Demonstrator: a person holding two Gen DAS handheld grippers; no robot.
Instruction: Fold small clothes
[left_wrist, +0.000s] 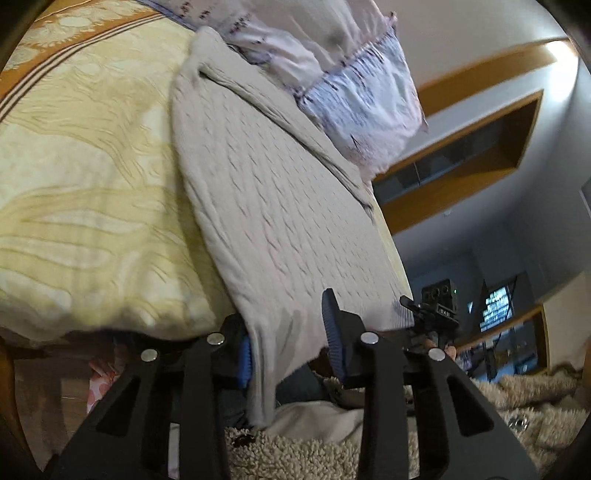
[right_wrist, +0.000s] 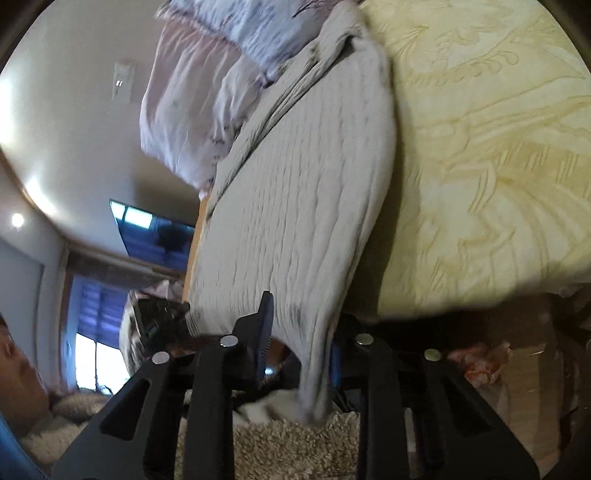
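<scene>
My left tool has a hanging corner of the grey knit garment between its blue pads, which stand a little apart. The cloth lies against one pad, yet I cannot tell whether the other presses on it. My right tool is the same on the other corner: fabric runs down between the pads, with a visible gap on one side.

The garment lies spread on the bed, its near edge drooping over the side toward the shaggy rug. Its far end is tucked against a pale printed pillow.

What could go wrong, as I judge it:
- If either tool has only a loose bite, the corner may slide out when I lift — the knit looks soft and slack.
- If one side holds and the other slips, the fold would come out skewed.
- The far end touches the pillow, so a pull could drag or bunch it there.
- A dropped edge would land on the rug.

Count: two tools, one grey garment, one pillow in view, one bed, one rug.
</scene>
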